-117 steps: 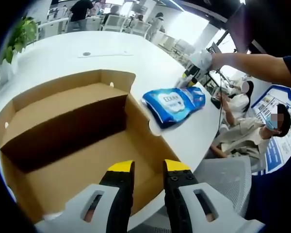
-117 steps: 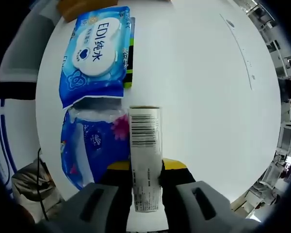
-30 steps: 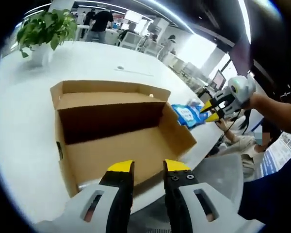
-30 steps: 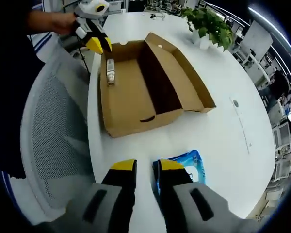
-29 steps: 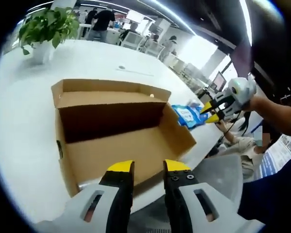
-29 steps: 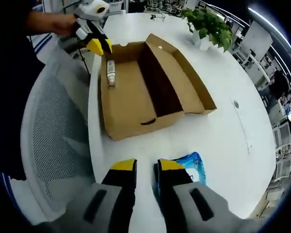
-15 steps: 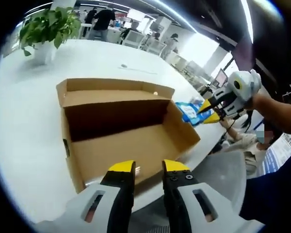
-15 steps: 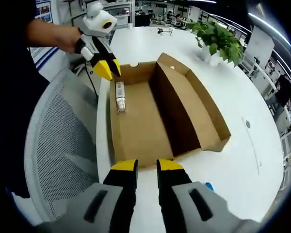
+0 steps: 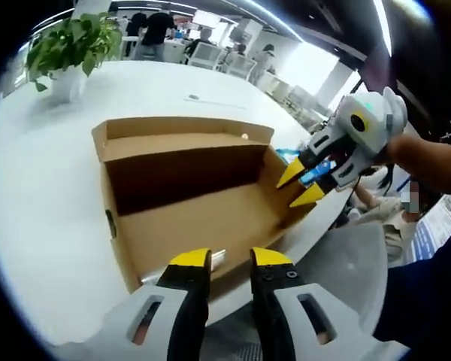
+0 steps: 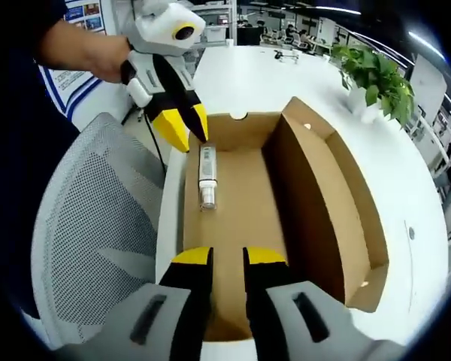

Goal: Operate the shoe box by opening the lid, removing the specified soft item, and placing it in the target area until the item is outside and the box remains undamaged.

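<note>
Now both grippers, left (image 9: 229, 259) and right (image 10: 227, 258), hover empty-jawed, slightly parted, over the open shoe box (image 10: 301, 195), a small tube (image 10: 206, 175) inside.

Brown box (image 10: 316, 203), yellow-tipped tools (image 10: 227, 259)

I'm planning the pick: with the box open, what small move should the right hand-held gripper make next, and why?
Probably ease the right hand-held gripper forward and down toward the small white tube lying on the floor of the open brown cardboard box; its jaws look nearly closed and hang short of it.
</note>
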The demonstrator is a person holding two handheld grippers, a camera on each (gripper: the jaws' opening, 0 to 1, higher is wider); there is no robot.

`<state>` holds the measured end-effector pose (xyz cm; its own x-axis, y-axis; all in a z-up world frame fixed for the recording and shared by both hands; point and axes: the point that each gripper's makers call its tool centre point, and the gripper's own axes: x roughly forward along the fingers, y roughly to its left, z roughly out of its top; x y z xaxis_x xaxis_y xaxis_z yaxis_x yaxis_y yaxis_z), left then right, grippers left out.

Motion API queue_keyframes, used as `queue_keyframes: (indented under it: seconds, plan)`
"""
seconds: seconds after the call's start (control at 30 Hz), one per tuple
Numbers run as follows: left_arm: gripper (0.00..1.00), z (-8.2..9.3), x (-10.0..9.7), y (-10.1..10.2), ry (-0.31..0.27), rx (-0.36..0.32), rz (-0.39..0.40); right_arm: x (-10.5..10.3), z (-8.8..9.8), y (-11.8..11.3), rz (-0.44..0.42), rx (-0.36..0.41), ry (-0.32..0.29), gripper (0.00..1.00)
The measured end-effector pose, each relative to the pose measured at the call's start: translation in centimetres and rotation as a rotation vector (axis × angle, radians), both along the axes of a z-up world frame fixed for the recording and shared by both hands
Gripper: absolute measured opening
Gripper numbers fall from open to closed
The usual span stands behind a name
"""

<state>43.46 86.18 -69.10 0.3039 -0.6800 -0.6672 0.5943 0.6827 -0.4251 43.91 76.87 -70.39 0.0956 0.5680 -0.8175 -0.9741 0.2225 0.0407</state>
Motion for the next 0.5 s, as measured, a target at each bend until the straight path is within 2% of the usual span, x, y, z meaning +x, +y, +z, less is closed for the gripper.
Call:
queue_keyframes:
  seconds: [0.27, 0.5]
  plan:
    - [0.19, -0.4, -0.2, 0.9, 0.007, 0.005, 0.004, 0.4, -1.6, 3.8, 0.063, 0.022, 0.063, 0.14]
    - [0.21, -0.6, -0.4, 1.0, 0.002, 0.004, -0.017, -0.1, -3.7, 6.4, 0.137, -0.009, 0.116, 0.14]
